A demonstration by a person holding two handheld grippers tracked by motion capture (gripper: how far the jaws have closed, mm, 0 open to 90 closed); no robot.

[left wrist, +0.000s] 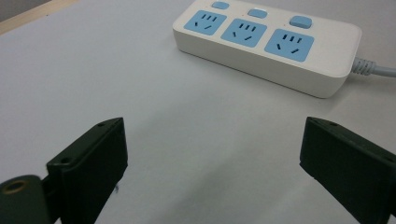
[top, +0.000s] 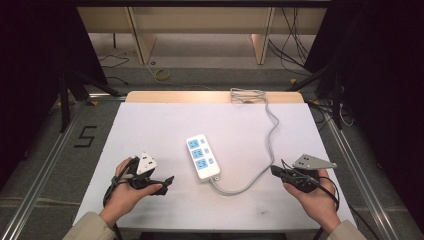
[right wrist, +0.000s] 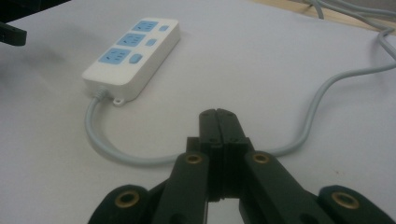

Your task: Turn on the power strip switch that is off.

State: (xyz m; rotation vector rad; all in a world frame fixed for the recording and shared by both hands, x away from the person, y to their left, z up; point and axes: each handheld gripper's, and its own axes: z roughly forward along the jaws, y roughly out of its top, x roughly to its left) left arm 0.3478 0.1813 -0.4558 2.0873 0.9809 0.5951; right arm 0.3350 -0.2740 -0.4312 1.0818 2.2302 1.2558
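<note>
White three-outlet power strip [top: 202, 156] near the middle of the white table [top: 150, 125], lying flat, long axis running roughly away from the person and slightly angled. Three blue socket faces [left wrist: 247, 32] in a row along the top, with a small blue switch [left wrist: 300, 21] beside each. Grey cord [top: 260, 170] leaving the strip's near end, looping along the tabletop toward the right, then running up past the right gripper to the far table edge, where it bunches in a loose coil [top: 246, 93].

Left gripper [top: 159, 181] held in the left hand [top: 131, 192] at the near left of the table, pointing toward the strip, well apart from it. Jaws spread wide in the left gripper view, bare tabletop between them, nothing gripped. White block on top of the gripper [top: 146, 162] in the high view.

Right gripper [top: 278, 172] held in the right hand [top: 317, 197] at the near right, pointing left toward the cord's loop. Jaws pressed fully together in the right gripper view [right wrist: 219, 122], nothing between them, tips just short of the cord's curve. Grey three-cornered plate [top: 312, 162] on top.

Strip between the two grippers, touched by neither. A black "5" marking [top: 86, 136] on the floor left of the table.
</note>
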